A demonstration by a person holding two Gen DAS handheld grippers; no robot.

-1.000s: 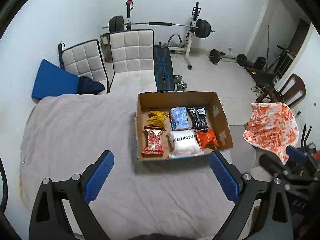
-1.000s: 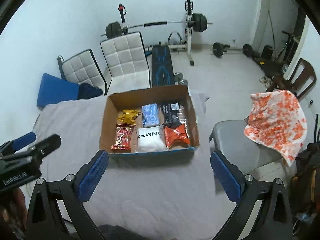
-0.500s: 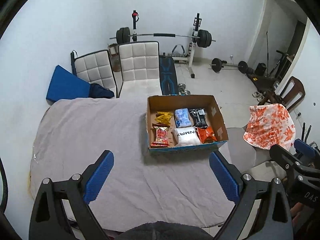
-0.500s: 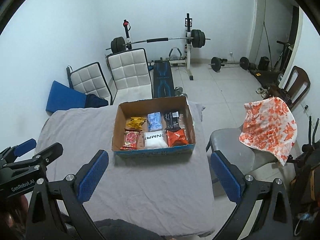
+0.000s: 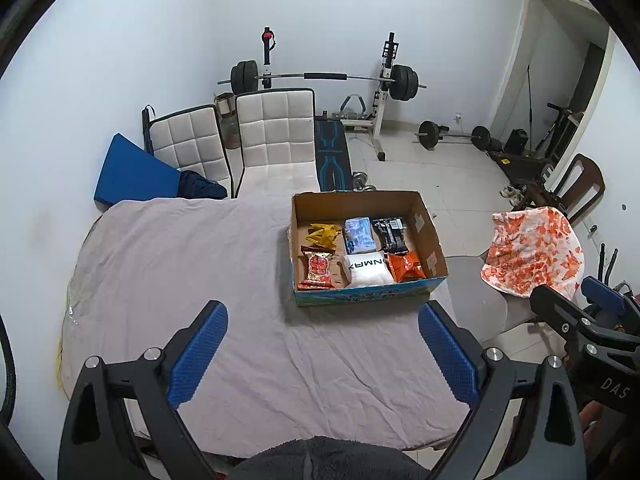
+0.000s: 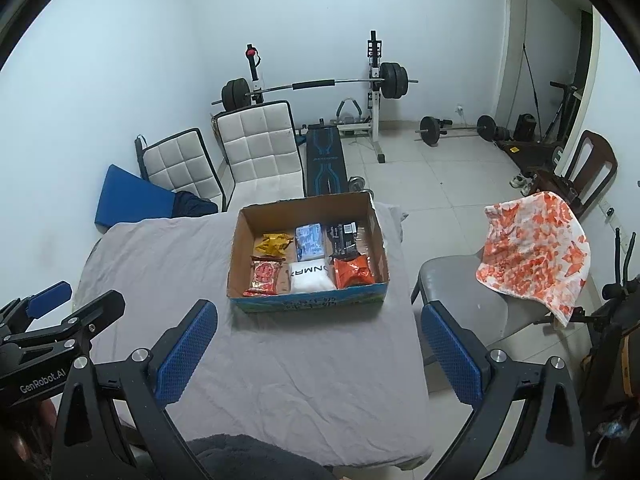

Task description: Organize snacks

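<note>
A cardboard box (image 5: 434, 240) (image 6: 236, 248) stands on the right side of a table covered in grey cloth (image 5: 180, 264) (image 6: 160, 264). Inside lie a yellow packet (image 5: 321, 234) (image 6: 274, 243), a blue packet (image 5: 360, 233) (image 6: 309, 240), a black packet (image 5: 391, 233) (image 6: 343, 237), a red packet (image 5: 318, 269) (image 6: 264, 277), a white packet (image 5: 367, 270) (image 6: 311, 276) and an orange packet (image 5: 406, 266) (image 6: 354, 272). My left gripper (image 5: 322, 350) hangs open, high above the table's near half. My right gripper (image 6: 318, 350) is also open and holds nothing, well back from the box.
Two white quilted chairs (image 5: 276, 140) and a blue cushion (image 5: 132, 176) stand behind the table. A grey chair with an orange-patterned cloth (image 6: 536, 248) sits to the right. A barbell rack (image 5: 320, 78) and weights line the far wall.
Both grippers have drawn back and risen from the box, so the table and box look smaller and farther. Both stay open.
</note>
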